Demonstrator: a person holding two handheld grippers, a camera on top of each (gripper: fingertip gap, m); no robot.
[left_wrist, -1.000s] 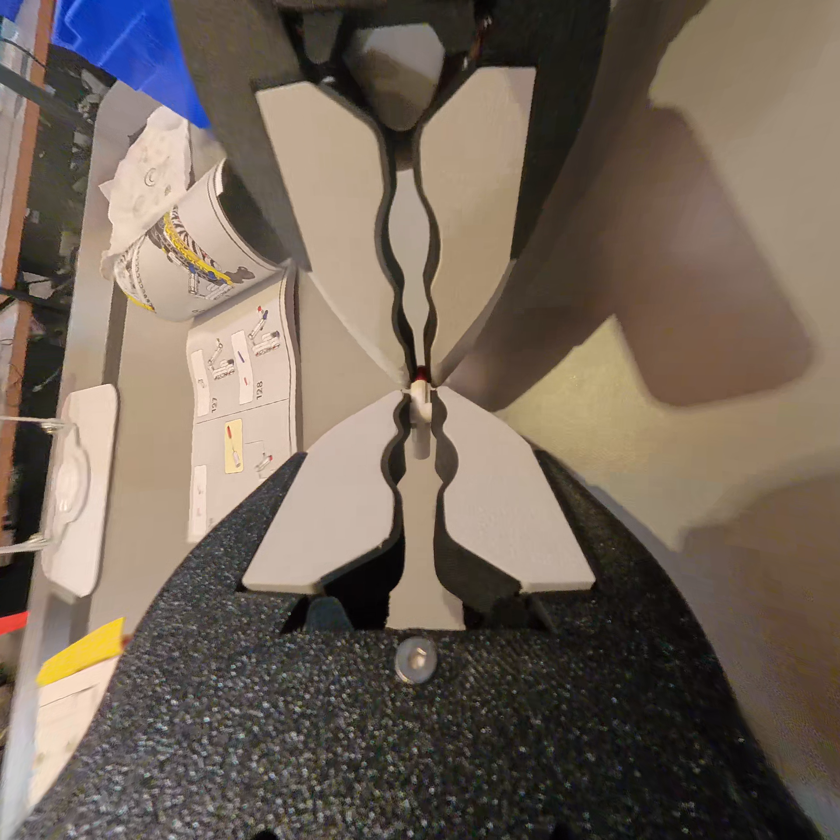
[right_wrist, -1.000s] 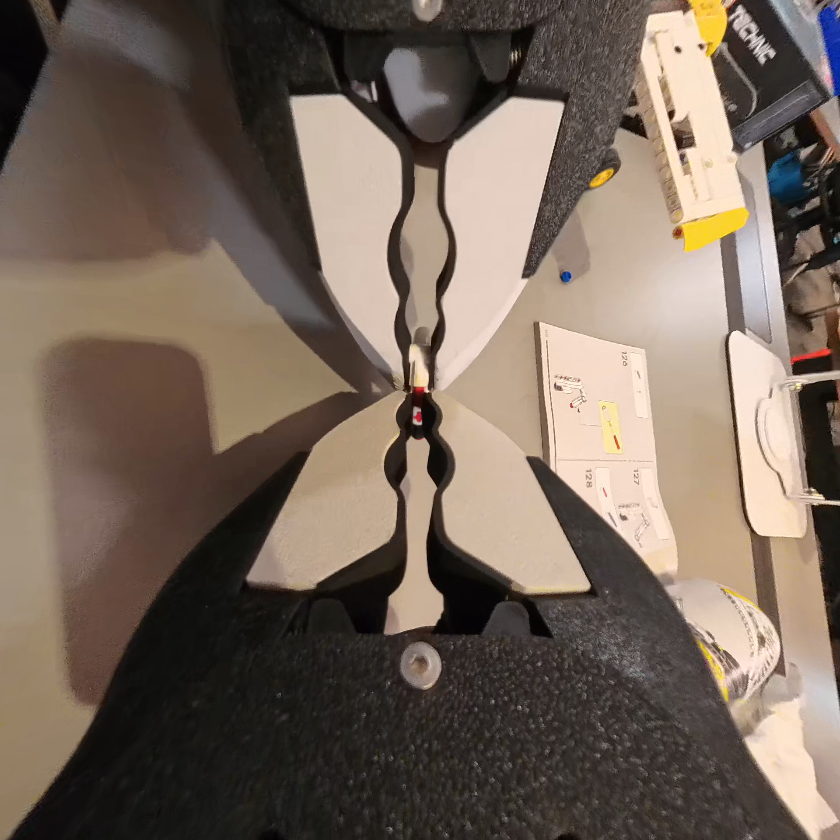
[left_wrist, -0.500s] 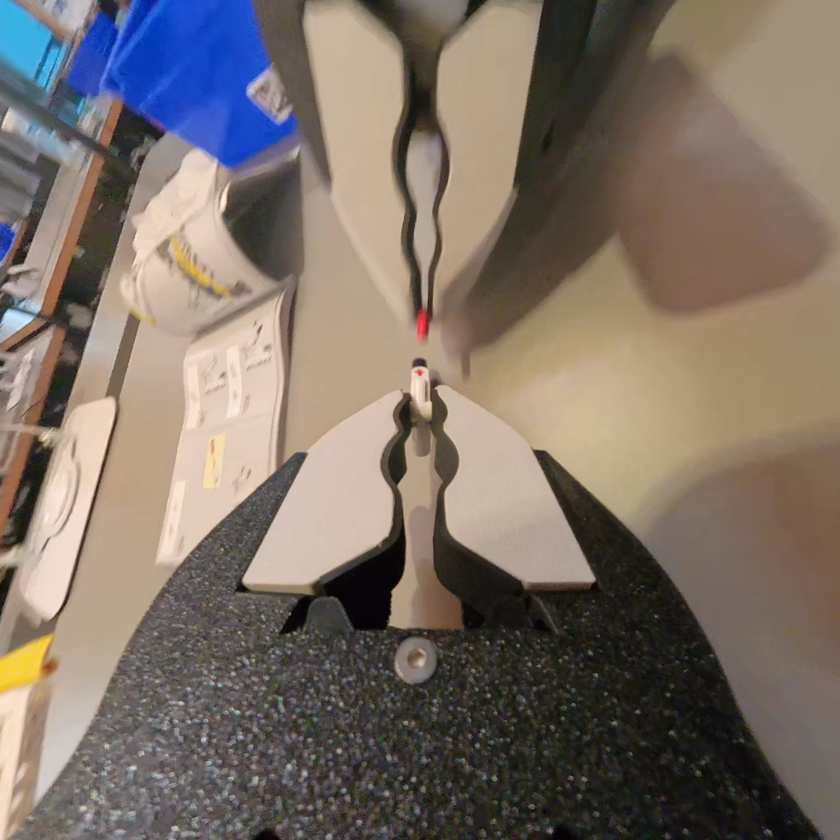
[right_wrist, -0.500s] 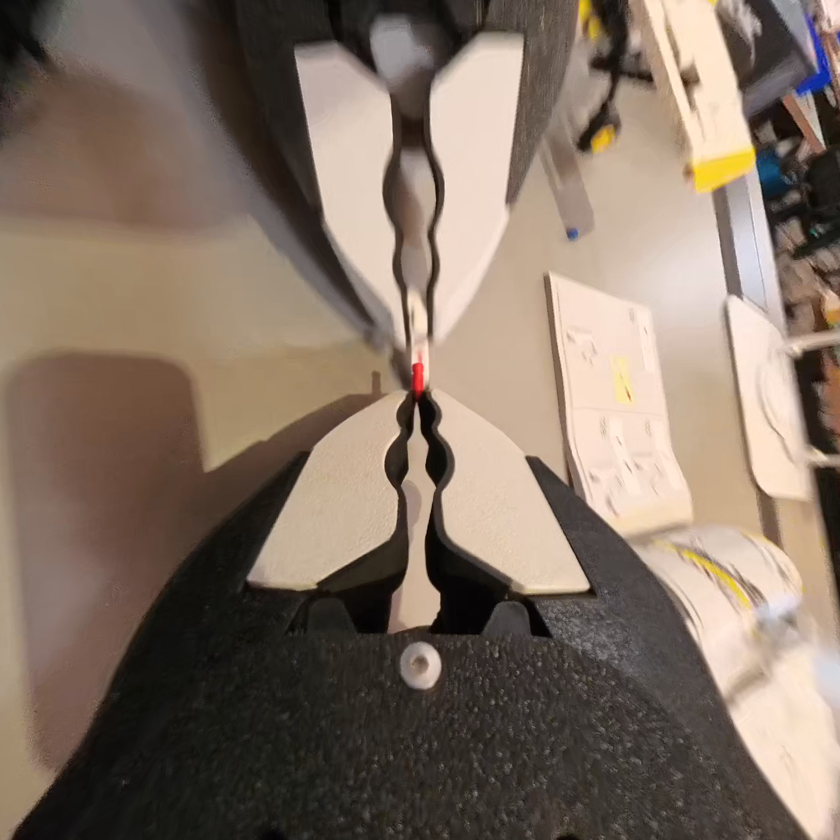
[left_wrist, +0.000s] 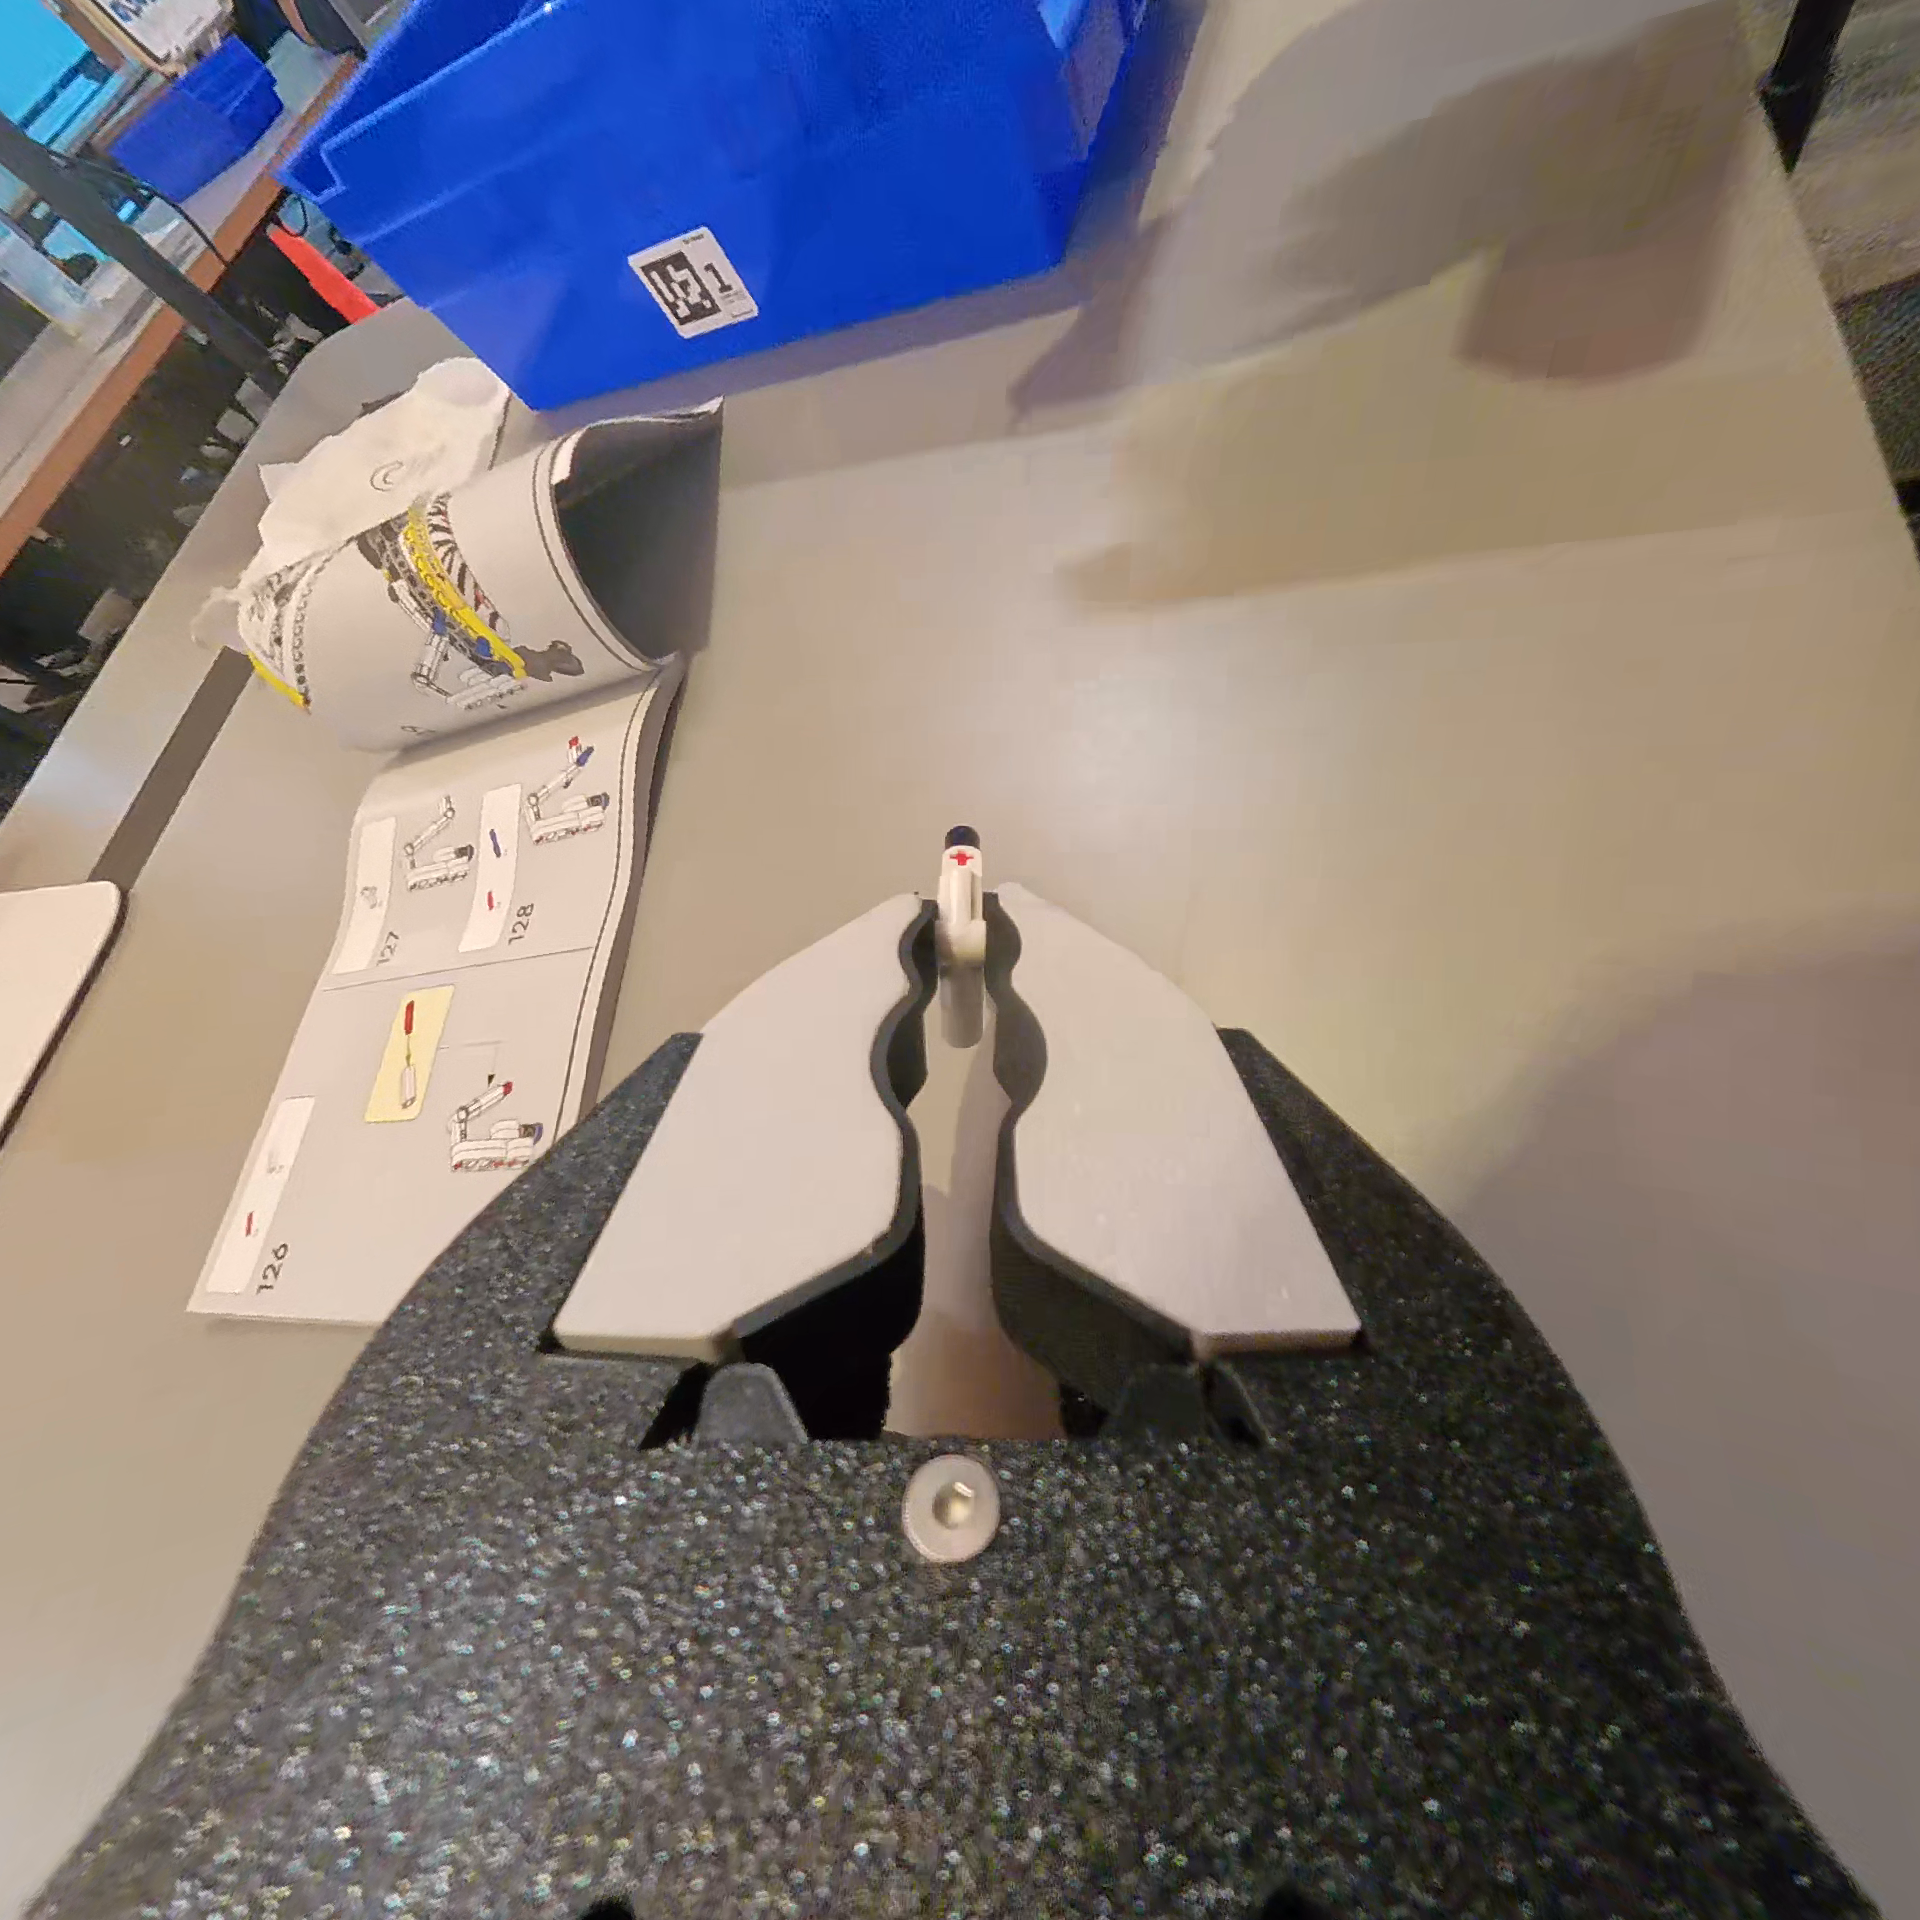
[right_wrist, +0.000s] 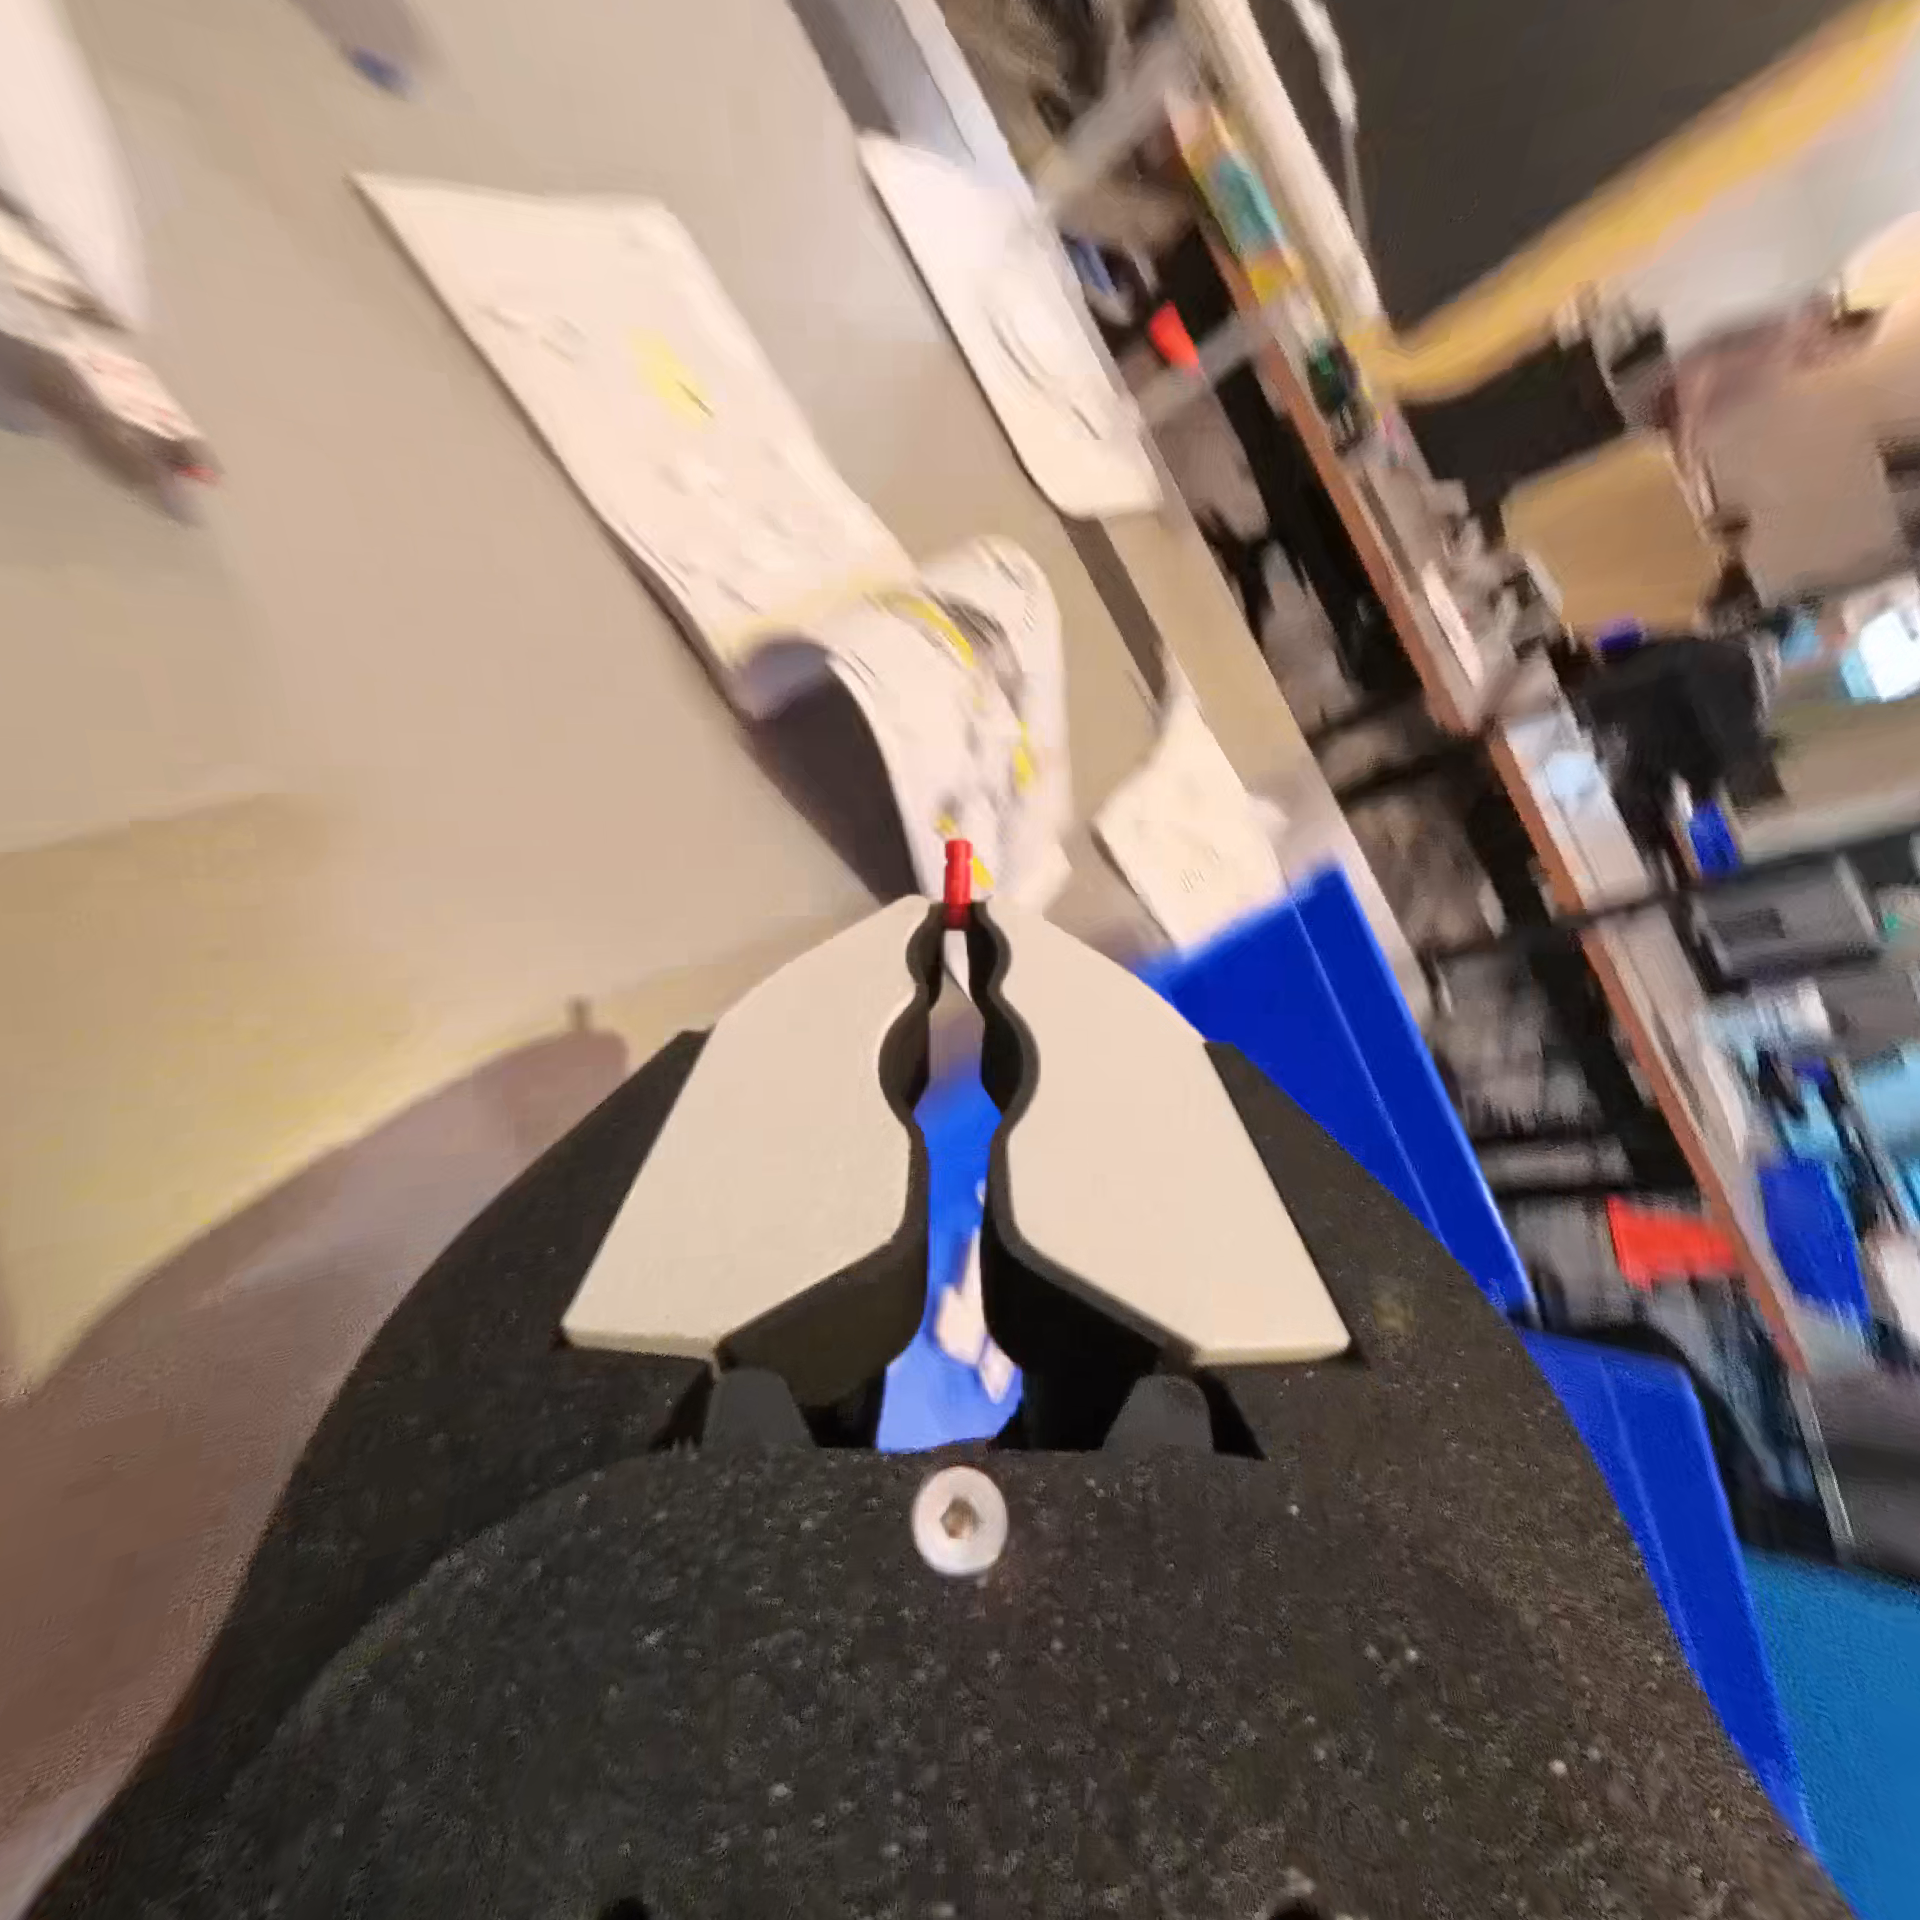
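My left gripper is shut on a small white building-toy piece with a red cross mark and a dark blue tip. It holds the piece above the grey table, and the piece sticks out past the fingertips. My right gripper is shut on a short red pin, which stands out of its fingertips. The right wrist view is blurred and tilted. Neither gripper shows in the other's view.
An open instruction booklet lies left of my left gripper, its far pages curled up, with crumpled white paper behind. A blue bin stands at the back; it also shows in the right wrist view. A white pad lies at the left edge. Some 20 cm of space lies between my two pairs of fingers.
The two grippers met tip to tip, then drew apart. The red pin stayed with my right gripper, which swung away towards the blue bin. The white piece stayed in my left gripper.
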